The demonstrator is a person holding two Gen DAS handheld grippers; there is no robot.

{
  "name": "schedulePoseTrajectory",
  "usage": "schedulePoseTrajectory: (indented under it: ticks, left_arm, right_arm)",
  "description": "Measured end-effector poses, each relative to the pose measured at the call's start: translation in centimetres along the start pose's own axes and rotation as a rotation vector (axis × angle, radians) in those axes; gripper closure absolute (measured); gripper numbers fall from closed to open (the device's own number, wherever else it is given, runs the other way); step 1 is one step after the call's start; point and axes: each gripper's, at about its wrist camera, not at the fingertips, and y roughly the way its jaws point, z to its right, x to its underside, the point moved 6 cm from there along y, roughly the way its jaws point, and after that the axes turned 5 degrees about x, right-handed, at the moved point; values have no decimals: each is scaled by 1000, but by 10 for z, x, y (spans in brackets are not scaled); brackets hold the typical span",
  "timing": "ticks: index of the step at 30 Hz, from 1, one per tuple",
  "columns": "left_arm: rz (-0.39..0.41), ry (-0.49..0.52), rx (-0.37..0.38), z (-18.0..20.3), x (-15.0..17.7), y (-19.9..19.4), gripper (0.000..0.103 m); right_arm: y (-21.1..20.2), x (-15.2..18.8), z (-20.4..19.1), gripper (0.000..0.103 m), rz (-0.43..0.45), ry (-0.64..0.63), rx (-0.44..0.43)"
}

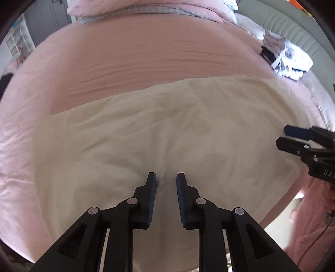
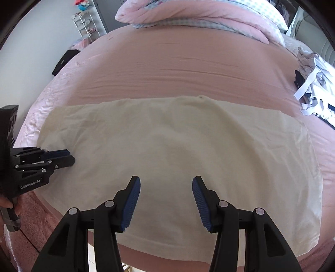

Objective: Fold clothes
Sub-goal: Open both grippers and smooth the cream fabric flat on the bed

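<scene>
A cream garment (image 1: pixel 159 134) lies spread flat on the pink bed, folded into a wide band; it also fills the middle of the right wrist view (image 2: pixel 180 146). My left gripper (image 1: pixel 166 177) hovers low over the garment's near part with its jaws a little apart and nothing between them; it shows from the side in the right wrist view (image 2: pixel 70 157). My right gripper (image 2: pixel 166 182) is open wide and empty above the garment's near edge; it shows at the right edge of the left wrist view (image 1: pixel 281 137).
The pink bed sheet (image 1: pixel 146 60) stretches beyond the garment. A pile of white and dark clothes (image 2: pixel 314 87) lies at the right side of the bed. A pink duvet and pillows (image 2: pixel 199 14) lie at the far end. A dark item (image 2: pixel 62 60) lies at the bed's left edge.
</scene>
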Motion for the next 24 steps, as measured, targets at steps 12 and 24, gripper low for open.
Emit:
schedulePoseTrajectory:
  ticks: [12,24]
  left_arm:
    - [-57,-176,-69,-46,46,-42,73]
    - [-154,-146,-56,3,67,-35,57]
  right_arm:
    - [-28,60,32,49,-30,-122,-82]
    - [-17,68,33,49,-11,-181,-9]
